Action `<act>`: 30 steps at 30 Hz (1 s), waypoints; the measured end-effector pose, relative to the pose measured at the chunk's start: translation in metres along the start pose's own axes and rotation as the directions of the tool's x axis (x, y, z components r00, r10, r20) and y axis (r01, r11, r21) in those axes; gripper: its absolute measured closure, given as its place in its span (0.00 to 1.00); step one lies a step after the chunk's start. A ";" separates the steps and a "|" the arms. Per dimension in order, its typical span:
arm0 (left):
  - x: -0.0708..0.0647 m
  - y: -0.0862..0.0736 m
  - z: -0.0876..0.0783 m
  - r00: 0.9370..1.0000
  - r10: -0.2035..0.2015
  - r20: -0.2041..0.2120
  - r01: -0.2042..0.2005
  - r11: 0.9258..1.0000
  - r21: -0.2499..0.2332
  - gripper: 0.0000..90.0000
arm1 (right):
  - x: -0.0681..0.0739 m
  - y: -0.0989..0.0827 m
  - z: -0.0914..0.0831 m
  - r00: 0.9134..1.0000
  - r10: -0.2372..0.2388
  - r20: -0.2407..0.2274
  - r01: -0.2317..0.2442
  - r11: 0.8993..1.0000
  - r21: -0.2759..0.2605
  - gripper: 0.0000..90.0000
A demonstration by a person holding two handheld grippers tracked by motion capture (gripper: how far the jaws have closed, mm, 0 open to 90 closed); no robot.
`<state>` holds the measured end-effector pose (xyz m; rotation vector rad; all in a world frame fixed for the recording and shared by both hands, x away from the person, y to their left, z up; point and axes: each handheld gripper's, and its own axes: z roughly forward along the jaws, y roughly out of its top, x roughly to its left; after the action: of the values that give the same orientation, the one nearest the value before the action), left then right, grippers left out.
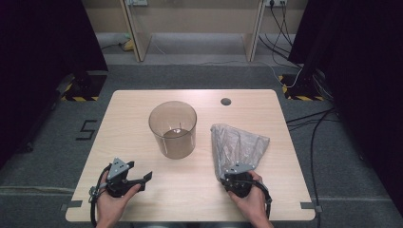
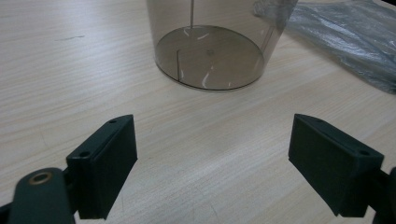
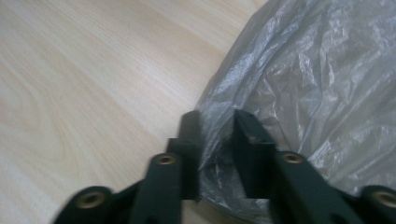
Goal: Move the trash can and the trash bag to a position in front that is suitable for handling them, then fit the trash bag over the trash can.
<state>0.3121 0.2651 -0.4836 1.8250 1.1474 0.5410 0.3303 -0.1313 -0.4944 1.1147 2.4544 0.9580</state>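
Pale wood-grain counter [image 1: 142, 102] on grey carpet, with dark curtains to left and right. Right tool [image 3: 217, 133], held at the near right edge of the counter: its jaws stand close together with a fold of the crumpled grey plastic bag [image 1: 237, 145] pinched between them, the film bunching in the narrow gap. The bag lies spread on the counter, widening from this pinched near corner toward the far right. Left tool [image 2: 212, 154], held at the near left of the counter: its jaws stand wide apart above bare wood, nothing between them. It points toward the smoky transparent cylindrical container [image 1: 172, 129], which stands upright and empty near the counter's middle, just left of the bag. A small dark round hole [image 1: 225, 101] sits near the counter's far edge.
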 end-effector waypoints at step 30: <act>0.002 0.002 0.004 0.999 -0.013 0.052 0.016 0.998 -0.059 0.16 | -0.067 -0.074 -0.109 0.942 0.301 0.151 -0.256 0.931 -0.259 0.46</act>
<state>0.3170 0.2645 -0.4843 1.7684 1.0974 0.5113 0.2796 -0.2669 -0.4648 1.4223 2.0051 1.1333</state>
